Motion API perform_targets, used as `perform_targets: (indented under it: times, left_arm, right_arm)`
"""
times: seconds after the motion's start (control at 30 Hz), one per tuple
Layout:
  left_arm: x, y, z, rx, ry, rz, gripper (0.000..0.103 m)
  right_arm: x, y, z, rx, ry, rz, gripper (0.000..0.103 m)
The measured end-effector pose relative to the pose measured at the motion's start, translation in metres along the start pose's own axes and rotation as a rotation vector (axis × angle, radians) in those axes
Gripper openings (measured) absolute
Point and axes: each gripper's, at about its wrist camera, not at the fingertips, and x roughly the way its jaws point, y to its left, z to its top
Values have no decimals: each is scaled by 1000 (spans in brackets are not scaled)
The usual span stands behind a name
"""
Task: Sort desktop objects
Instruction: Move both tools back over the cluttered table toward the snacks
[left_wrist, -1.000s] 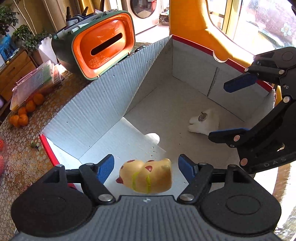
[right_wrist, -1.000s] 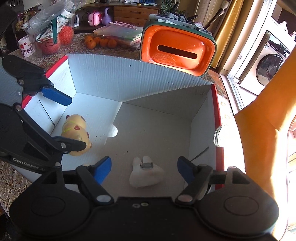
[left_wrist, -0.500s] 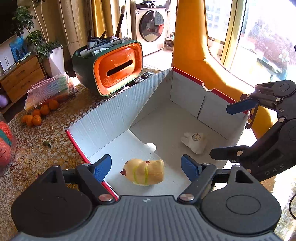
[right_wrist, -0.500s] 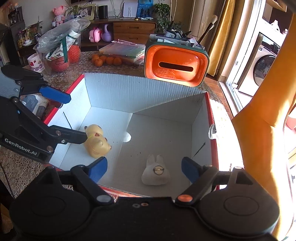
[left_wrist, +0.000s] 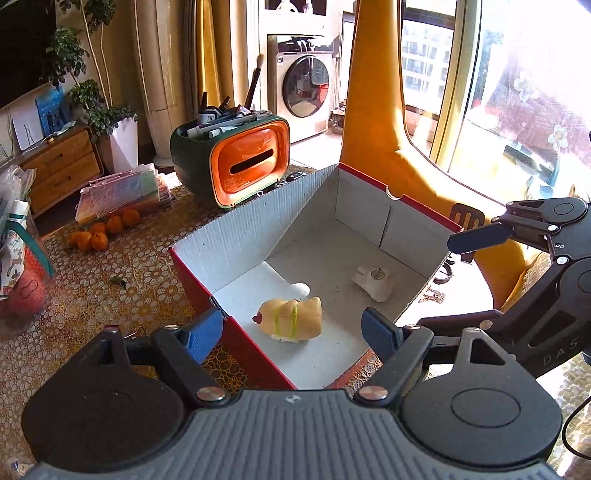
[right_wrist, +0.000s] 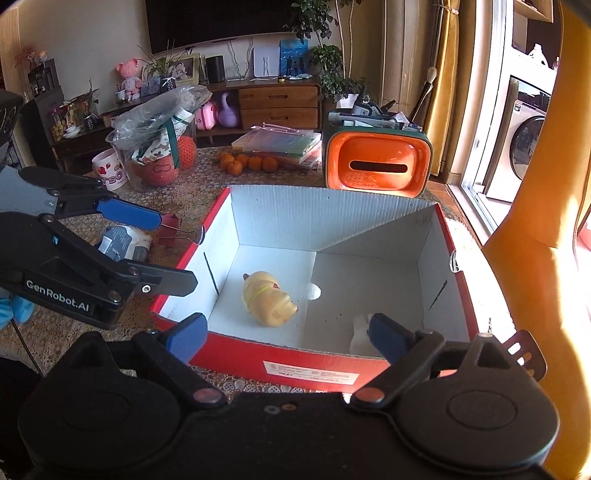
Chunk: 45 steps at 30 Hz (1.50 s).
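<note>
Both toys lying on the floor of the box (left_wrist: 236, 236), well apart: yellow toy (left_wrist: 290, 319) toward the left wall, white toy (left_wrist: 373, 282) toward the right, apparently dropped there as sorted. Left gripper (left_wrist: 293, 332) and right gripper (right_wrist: 288, 332) held above the rim, jaws spread wide, empty. White toy mostly hidden behind a fingertip (right_wrist: 388, 336) in the right view; clip (right_wrist: 177, 230) and packet (right_wrist: 122, 242) outside the box partly masked.

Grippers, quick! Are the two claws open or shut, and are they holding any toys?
Left gripper: open, holding nothing, above the red cardboard box.
Right gripper: open, holding nothing; the yellow pig toy lies loose in the box.
</note>
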Motion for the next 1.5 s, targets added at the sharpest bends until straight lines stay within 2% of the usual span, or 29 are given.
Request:
perform_targets:
  times: [0.07, 0.13, 0.53, 0.63, 0.73, 1.17, 1.5]
  left_arm:
    - [-10, 3, -6, -4, -16, 9, 82]
    - [-19, 5, -12, -8, -32, 13, 87]
    - [-64, 30, -53, -61, -104, 37, 92]
    - [-77, 38, -62, -84, -135, 73, 103]
    - [-88, 51, -72, -122, -148, 69, 103]
    - [-139, 96, -131, -209, -213, 208, 103]
    - [-153, 123, -168, -260, -217, 264, 103]
  right_arm:
    - [-4, 7, -3, 16, -19, 4, 98]
    - [-7, 13, -5, 30, -35, 9, 99]
    - [-16, 59, -15, 73, -92, 13, 100]
    - [-17, 71, -15, 97, -112, 16, 103]
    - [-19, 86, -16, 98, -131, 25, 102]
    - [-8, 150, -13, 60, -135, 67, 102]
    - [8, 195, -6, 21, -131, 89, 103]
